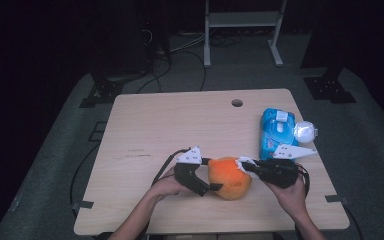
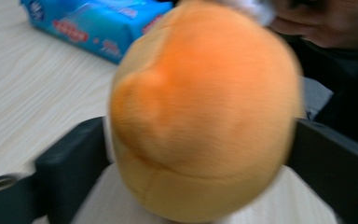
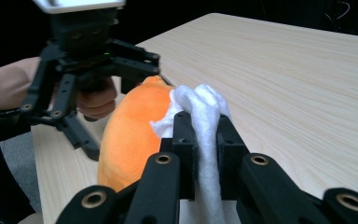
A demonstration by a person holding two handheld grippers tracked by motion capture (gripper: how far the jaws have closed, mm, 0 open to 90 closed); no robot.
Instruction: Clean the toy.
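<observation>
An orange plush fruit point(image 1: 230, 179) lies near the table's front edge. In the left gripper view the fruit point(image 2: 205, 107) sits blurred between my two black jaws. My left gripper point(image 1: 213, 174) stands open wide, one jaw on each side of the fruit's left end. From the right, my right gripper point(image 1: 245, 167) is shut on a crumpled white wipe point(image 1: 242, 162). In the right gripper view the wipe point(image 3: 200, 100) is pinched between my right gripper's point(image 3: 205, 119) jaws and rests against the fruit point(image 3: 130, 126).
A blue pack of wipes point(image 1: 277, 131) lies at the table's right side, with a white round object point(image 1: 305, 131) beside it. The pack point(image 2: 98, 25) also lies beyond the fruit. The wooden table point(image 1: 170, 125) has a round hole point(image 1: 237, 103) near its far edge.
</observation>
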